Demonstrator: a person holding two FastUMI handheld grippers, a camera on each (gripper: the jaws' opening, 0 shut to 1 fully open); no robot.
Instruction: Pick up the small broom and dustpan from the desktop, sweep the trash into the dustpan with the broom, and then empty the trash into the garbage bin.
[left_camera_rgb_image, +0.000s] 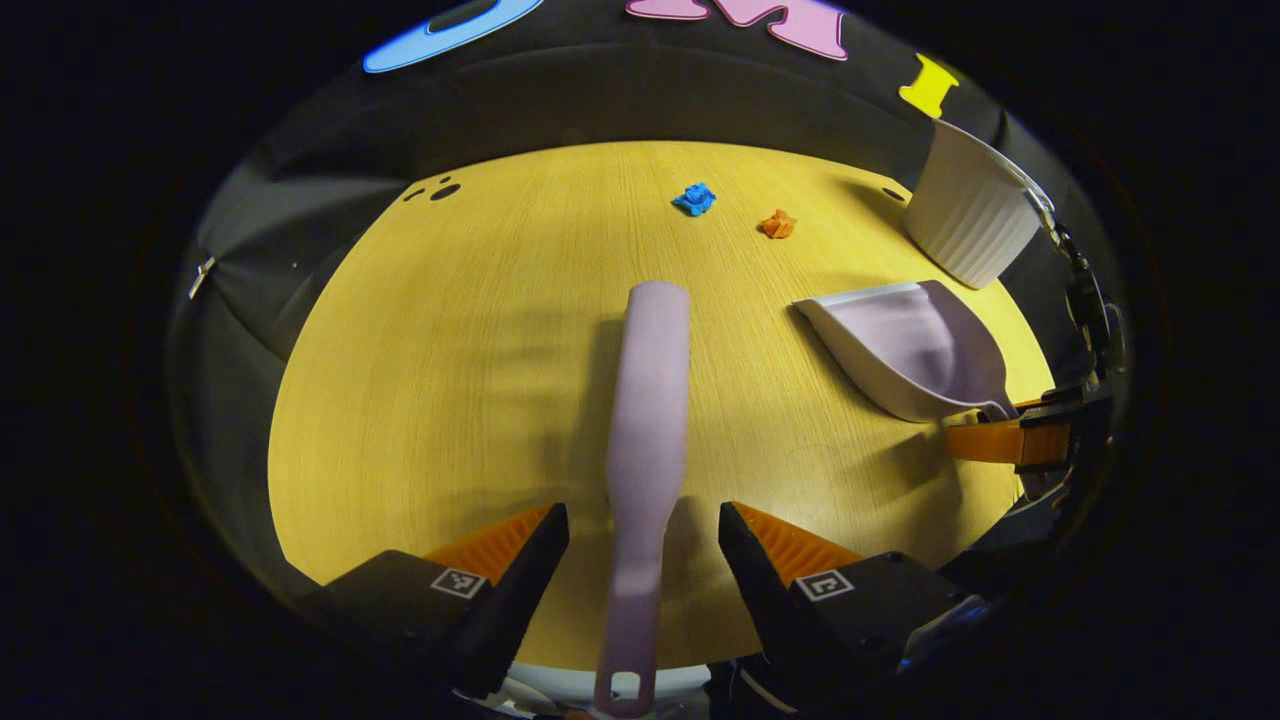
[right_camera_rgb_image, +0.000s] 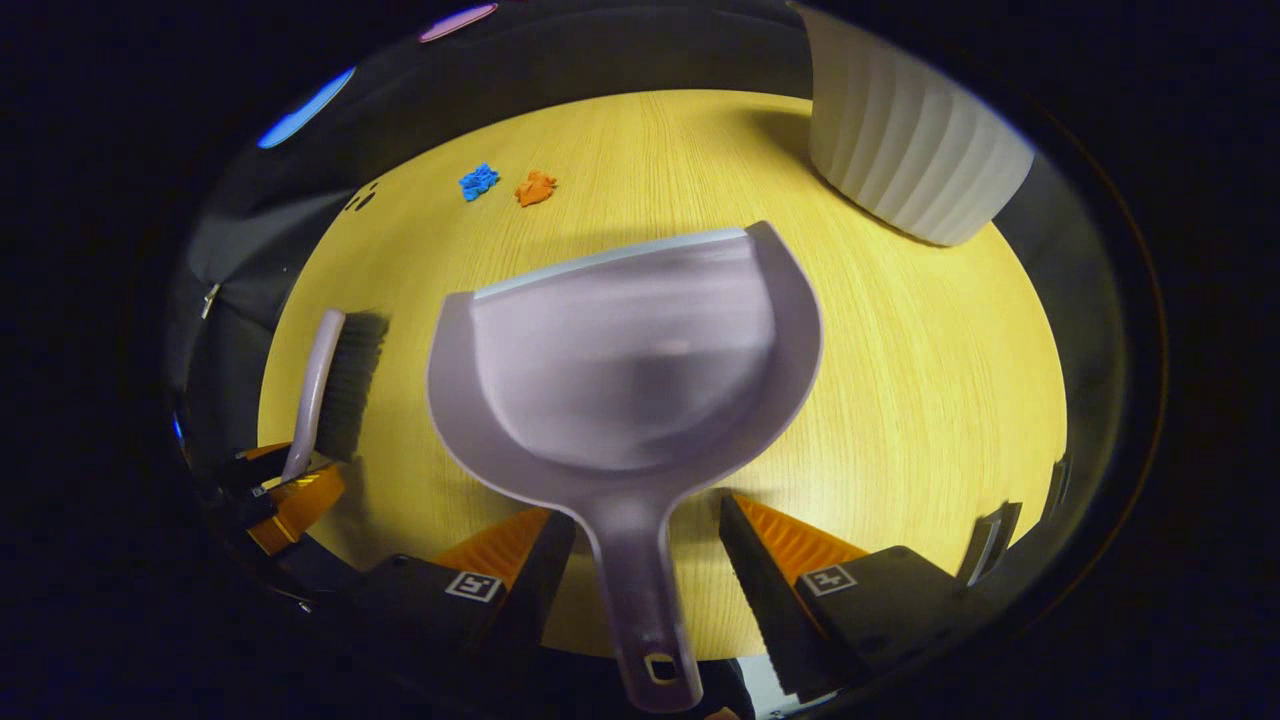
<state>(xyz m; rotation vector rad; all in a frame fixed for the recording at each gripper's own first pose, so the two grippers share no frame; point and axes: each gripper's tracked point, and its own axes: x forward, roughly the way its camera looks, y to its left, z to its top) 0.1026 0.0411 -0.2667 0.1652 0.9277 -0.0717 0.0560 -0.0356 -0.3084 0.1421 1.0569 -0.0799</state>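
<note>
A lilac small broom (left_camera_rgb_image: 648, 400) lies along the yellow table, its handle running back between the fingers of my left gripper (left_camera_rgb_image: 643, 530), which is open with a gap on each side. The lilac dustpan (right_camera_rgb_image: 620, 370) rests mouth-away, its handle between the fingers of my right gripper (right_camera_rgb_image: 647, 530), also open. A blue paper scrap (left_camera_rgb_image: 694, 199) and an orange scrap (left_camera_rgb_image: 778, 224) lie near the table's far edge. In the left gripper view the dustpan (left_camera_rgb_image: 905, 350) and right gripper (left_camera_rgb_image: 1010, 440) are at the right. In the right gripper view the broom (right_camera_rgb_image: 340, 385) stands bristles-down at the left.
A white ribbed garbage bin (left_camera_rgb_image: 970, 215) stands at the table's far right corner, close behind the dustpan (right_camera_rgb_image: 910, 150). The wooden table (left_camera_rgb_image: 450, 350) is round-edged, with dark cloth walls behind it. A few small dark holes (left_camera_rgb_image: 437, 190) mark the far left of the tabletop.
</note>
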